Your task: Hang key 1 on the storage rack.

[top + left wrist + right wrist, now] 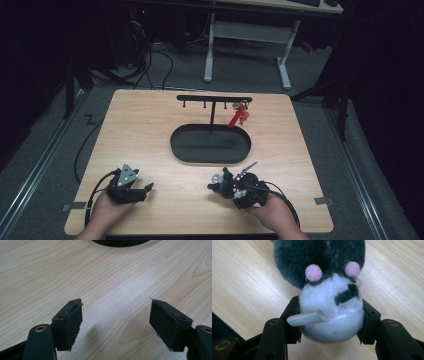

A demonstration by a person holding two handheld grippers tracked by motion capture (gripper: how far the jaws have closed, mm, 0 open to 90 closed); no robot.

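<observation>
Right gripper view: the right gripper (331, 322) clamps a grey-and-white plush toy (329, 302) on the wooden table (244, 290), its white tag (307, 318) sticking out blank, no lettering readable. Left gripper (116, 322) hangs released over bare wood.

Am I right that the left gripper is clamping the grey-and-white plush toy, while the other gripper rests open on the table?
Not quite: the right gripper clamps the plush toy, as the right gripper view shows. The left gripper is the one resting open on the table.
</observation>
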